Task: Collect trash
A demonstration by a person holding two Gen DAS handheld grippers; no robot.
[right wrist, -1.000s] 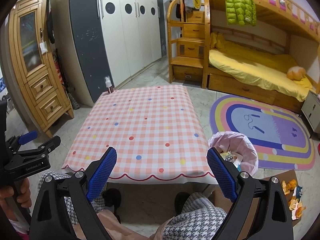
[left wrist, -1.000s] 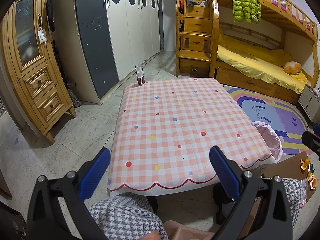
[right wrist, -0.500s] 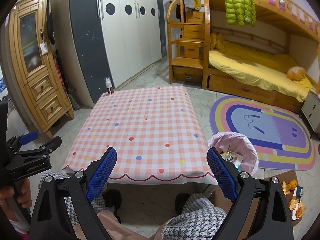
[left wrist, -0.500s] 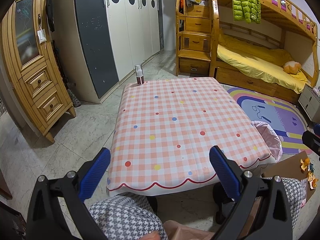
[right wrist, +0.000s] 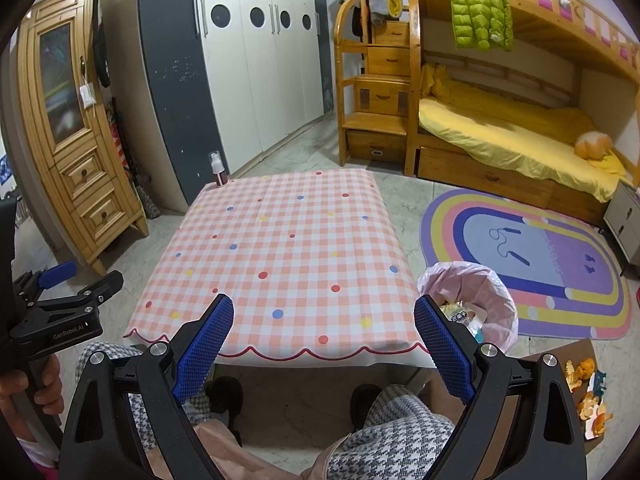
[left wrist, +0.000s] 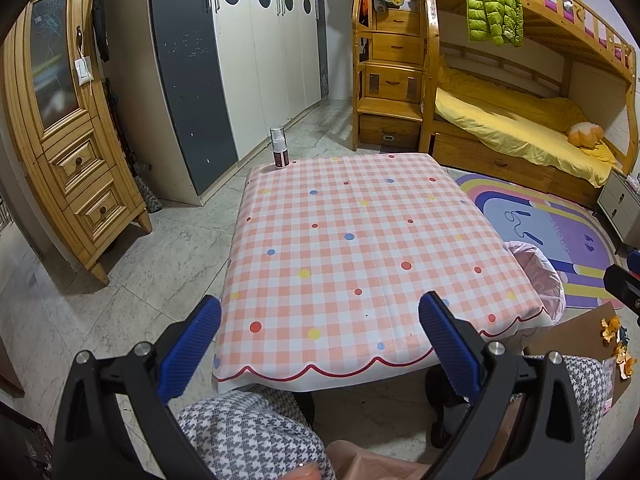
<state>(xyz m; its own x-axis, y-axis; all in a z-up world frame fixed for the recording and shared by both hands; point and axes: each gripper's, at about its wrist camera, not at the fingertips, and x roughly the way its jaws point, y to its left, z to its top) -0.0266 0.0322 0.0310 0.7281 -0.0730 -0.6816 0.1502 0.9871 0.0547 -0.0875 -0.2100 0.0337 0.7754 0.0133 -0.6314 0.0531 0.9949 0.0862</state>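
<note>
A bin lined with a pink bag stands at the table's right front corner with wrappers inside; it also shows in the left wrist view. Orange peel scraps lie on a cardboard sheet on the floor at the right, also in the left wrist view. My left gripper is open and empty above the table's near edge. My right gripper is open and empty above the near edge, left of the bin. The left gripper also shows from the side.
The table has a pink checked cloth with coloured dots. A small spray bottle stands at its far left corner. A wooden cabinet is at the left, a bunk bed and rainbow rug at the right. My knees are under the table.
</note>
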